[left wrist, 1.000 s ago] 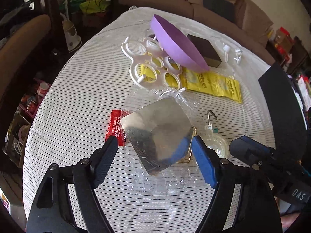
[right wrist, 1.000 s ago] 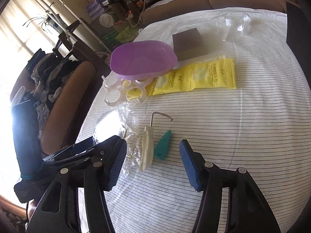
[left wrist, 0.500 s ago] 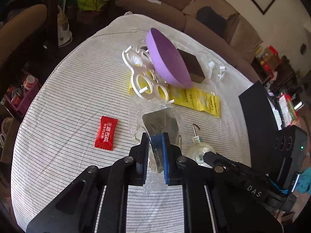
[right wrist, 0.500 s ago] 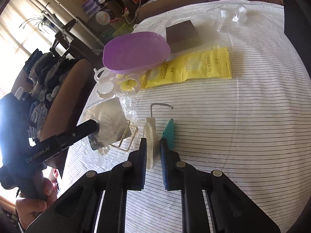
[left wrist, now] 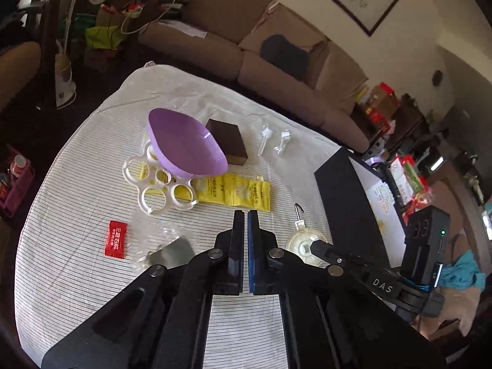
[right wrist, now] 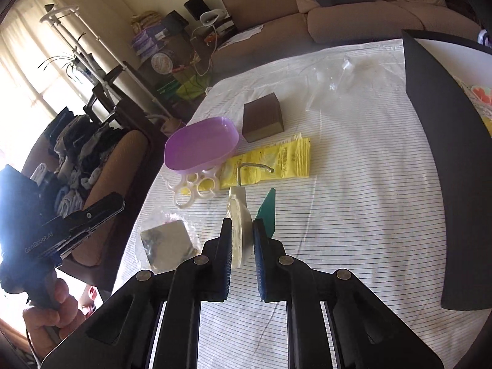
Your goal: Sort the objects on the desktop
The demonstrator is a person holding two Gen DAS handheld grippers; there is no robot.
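Cream plastic disc (right wrist: pixel 236 215) with a metal hook (right wrist: pixel 255 166): pinched edge-on between the blue pads of the right gripper (right wrist: pixel 243 221), whose jaws are closed on it from both faces. The disc is raised clear of the cloth over the near middle of the table, hook pointing away from the gripper.

Teal plastic piece (right wrist: pixel 267 210): just beyond the right-hand finger, beside the disc. Whether it lies on the cloth or hangs from the disc cannot be told.

Left gripper (left wrist: pixel 246 212): jaws have just been closing and now stand pressed together with only a thin slit between the pads; nothing shows between them. A hand (right wrist: pixel 52 310) grips its handle off the table's left edge.

Metal square in a clear plastic bag (left wrist: pixel 172 252): on the cloth near the near-left edge, just left of the left gripper's fingers and apart from them.

Red wrapped sweet (left wrist: pixel 115 239): flat on the cloth, toward the left edge, beside the bag.

White plastic ring rack (left wrist: pixel 160 189): left of centre, its near part over the yellow sachets.

Purple bowl (left wrist: pixel 184 144): tilted, leaning on the far part of the rack.

Brown block (left wrist: pixel 227 143): just beside the bowl, on its far-right side.

Yellow sachets (left wrist: pixel 243 192): flat at the centre of the table, one end under the rack.

Clear plastic hooks (left wrist: pixel 275 141): near the far edge.

Black box (left wrist: pixel 347 212): along the right edge.

Striped white tablecloth (left wrist: pixel 77 184): covers the whole table.
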